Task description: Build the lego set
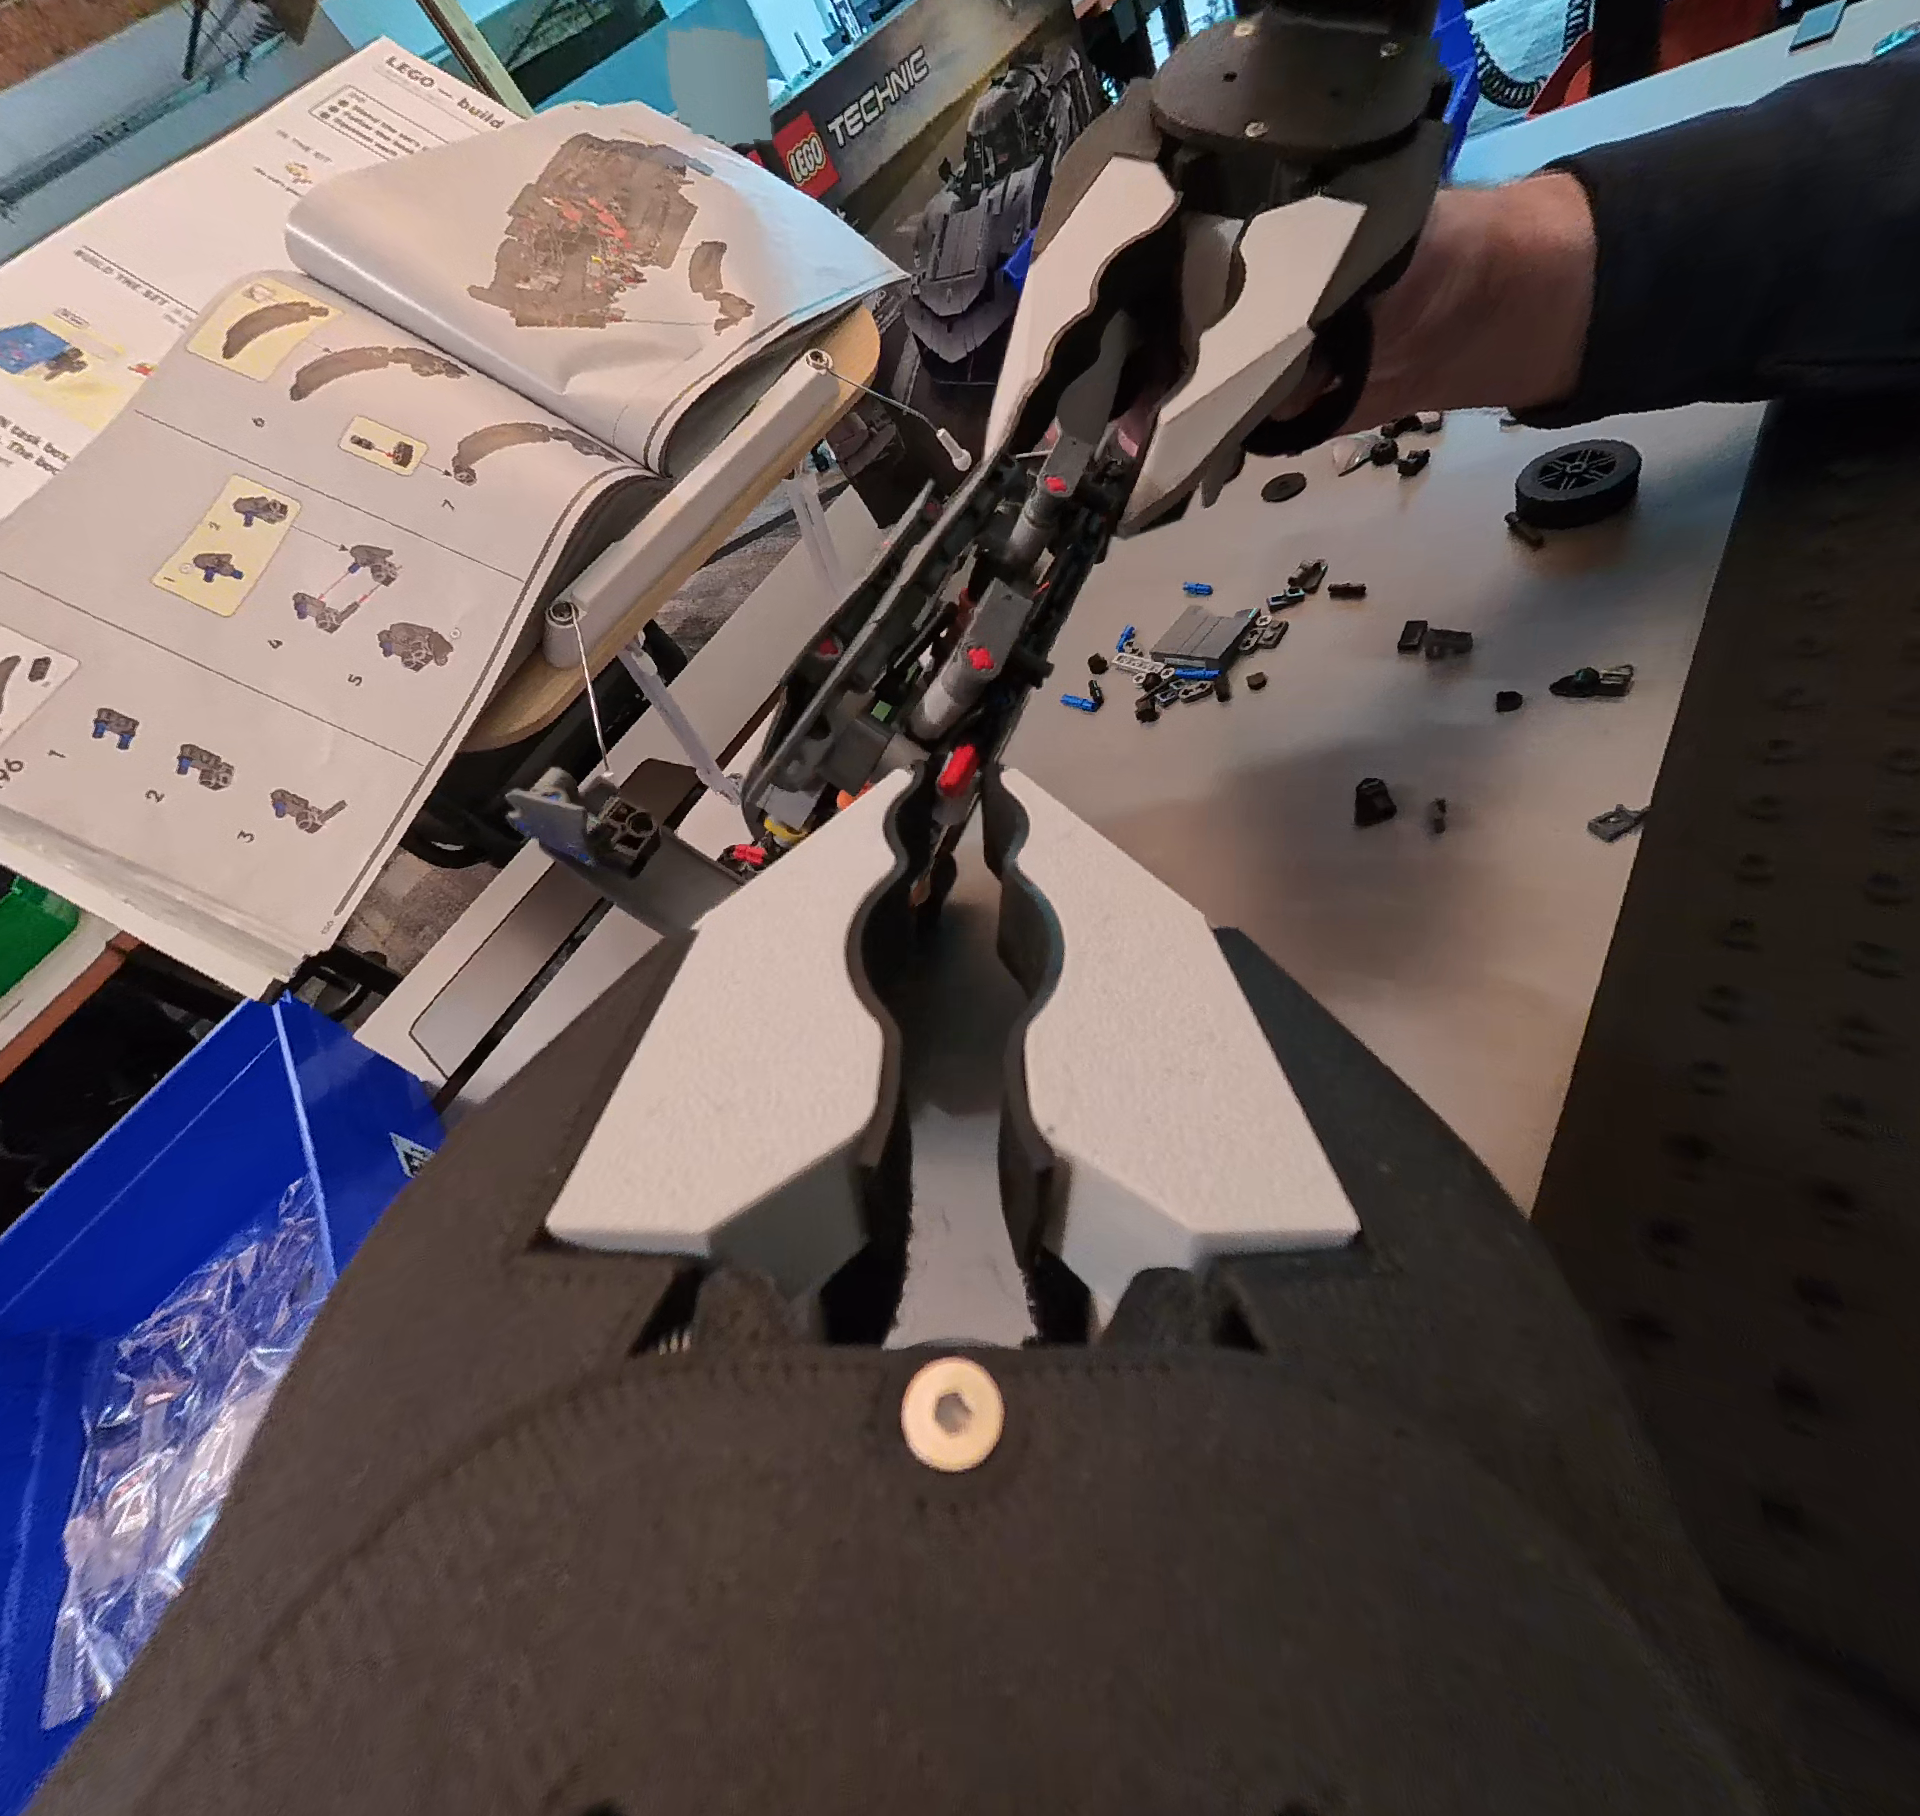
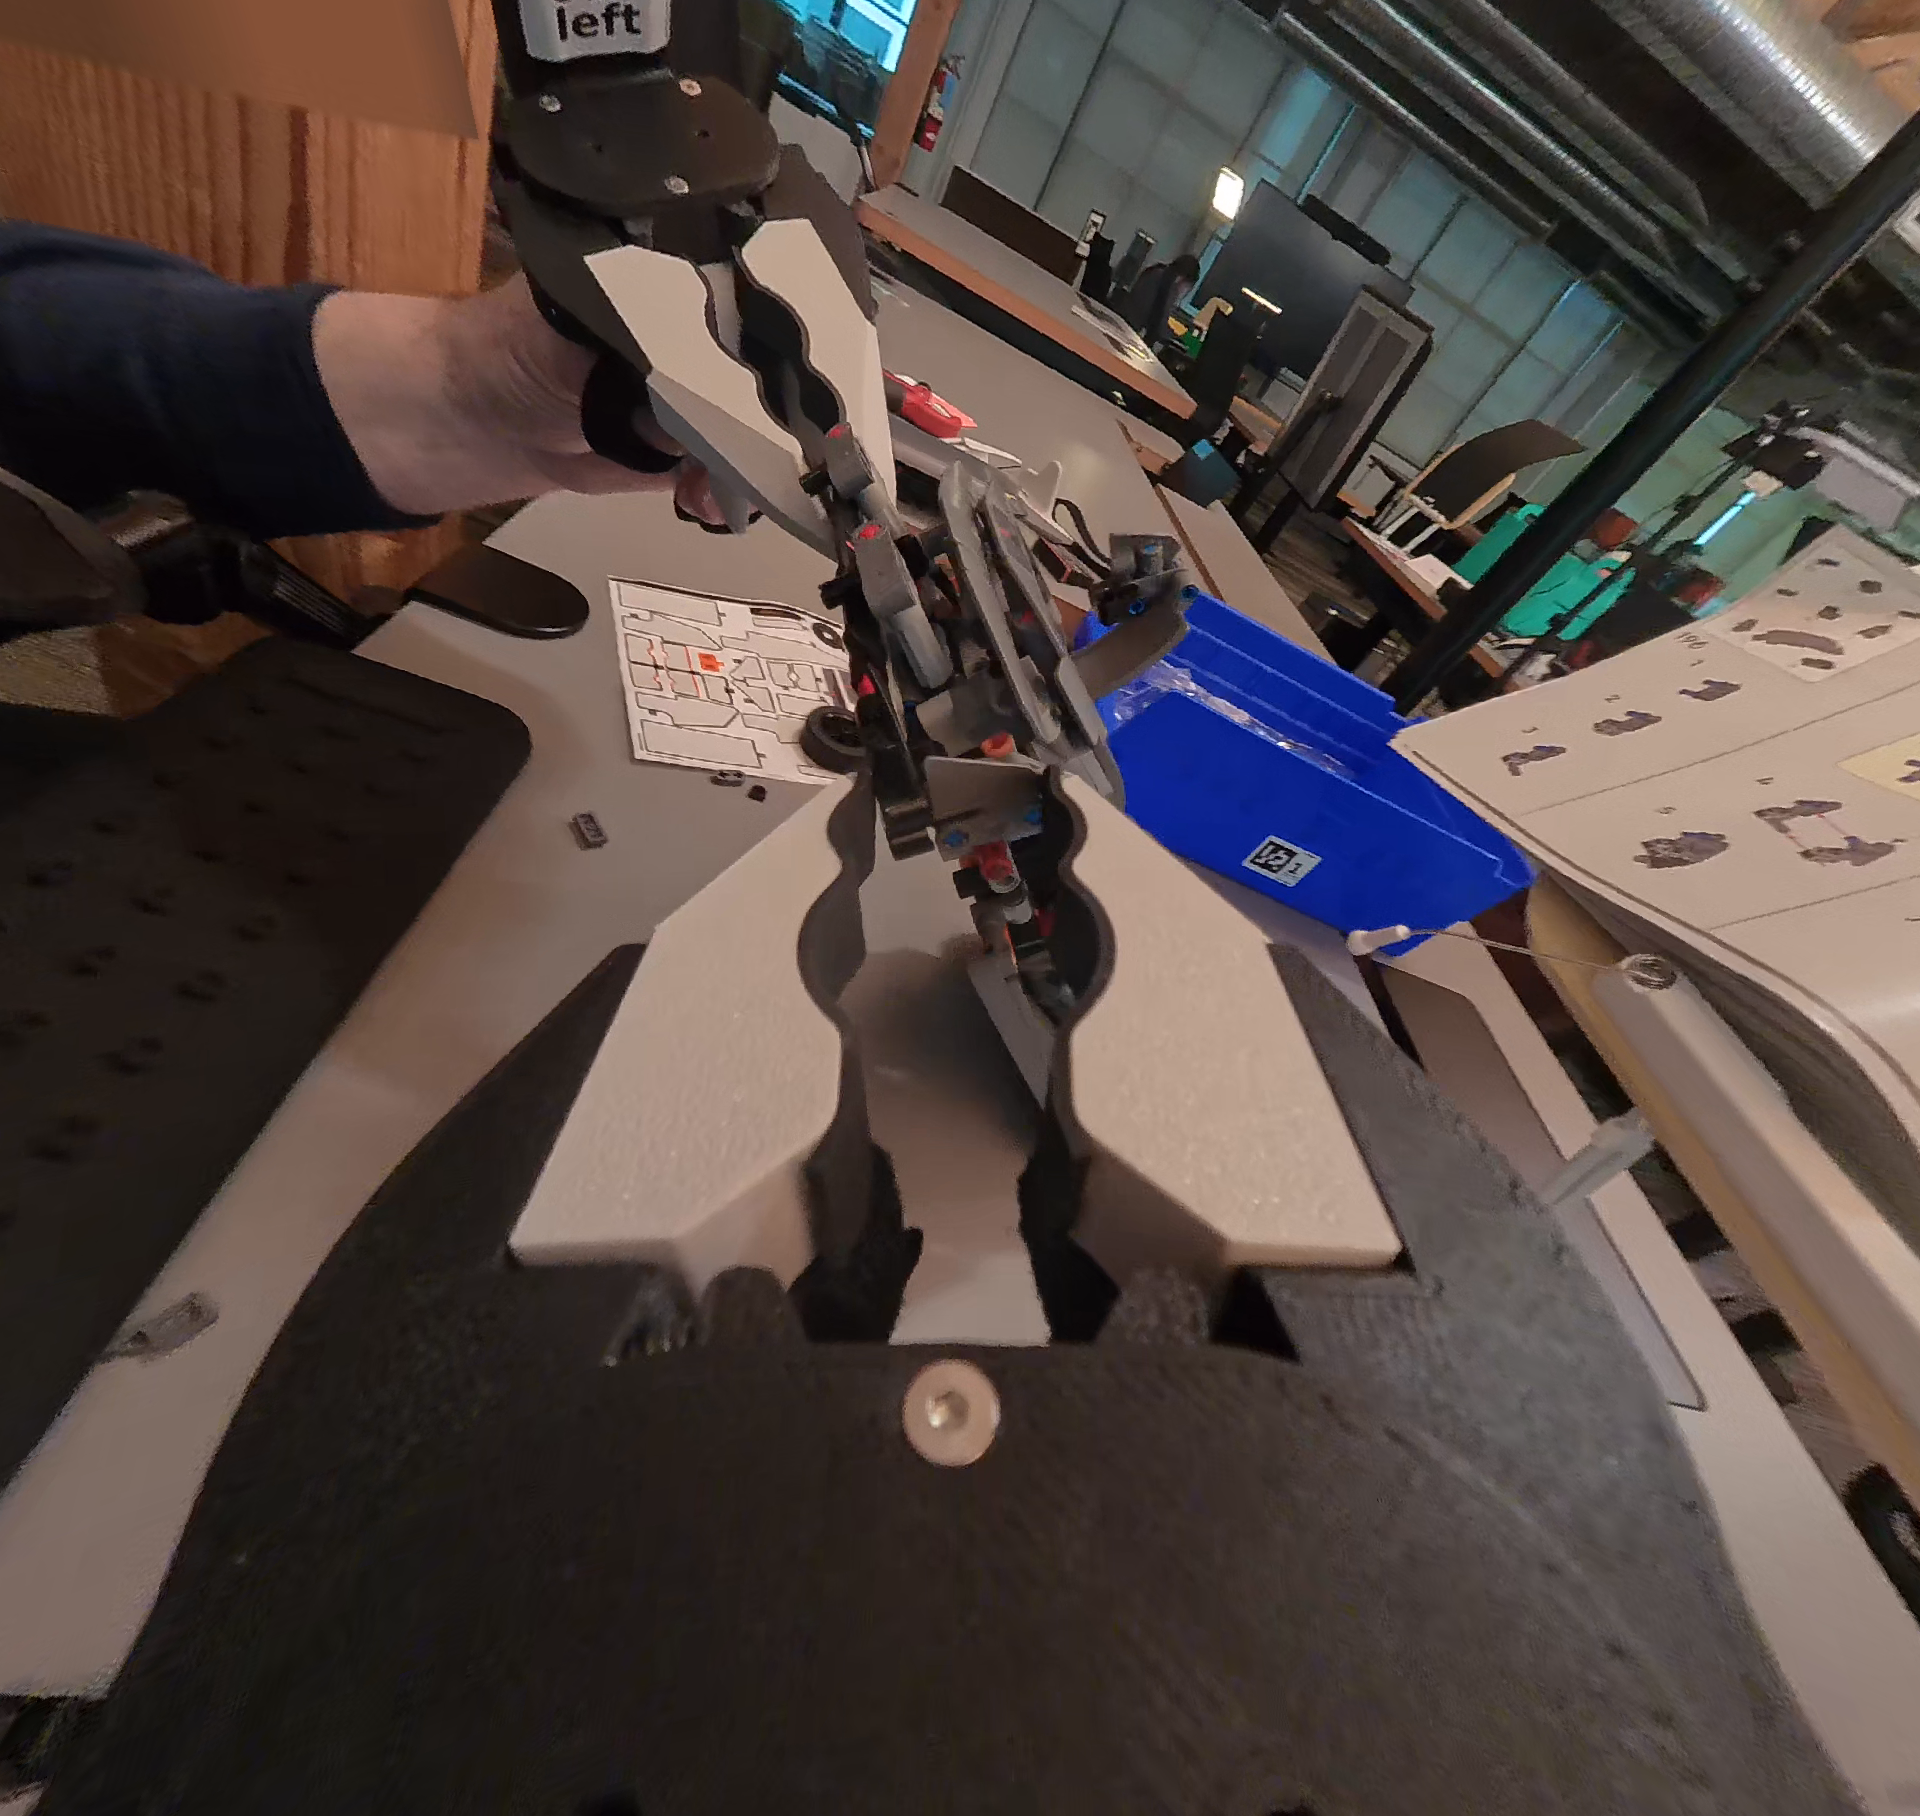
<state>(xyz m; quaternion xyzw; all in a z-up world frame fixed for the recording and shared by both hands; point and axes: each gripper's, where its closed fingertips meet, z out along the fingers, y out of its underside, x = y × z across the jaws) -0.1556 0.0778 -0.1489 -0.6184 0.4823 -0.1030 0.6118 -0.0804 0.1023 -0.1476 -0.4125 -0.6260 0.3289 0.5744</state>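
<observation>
Left gripper [image 1: 951,810] and right gripper [image 2: 961,831] each clamp one end of the lego model [image 1: 935,623], held in the air above the table [image 1: 1299,831]. Loose pieces [image 1: 1195,654] at 2 o'clock, left wrist view.

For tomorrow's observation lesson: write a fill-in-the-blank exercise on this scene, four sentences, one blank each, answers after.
1. Both grippers grip the same lego ____.
2. The bin beside the booklet is ____ in colour.
3. A loose black ____ lies on the table, far from the left gripper.
4. The right gripper is ____ on the model.

Answers: model; blue; wheel; shut
</observation>
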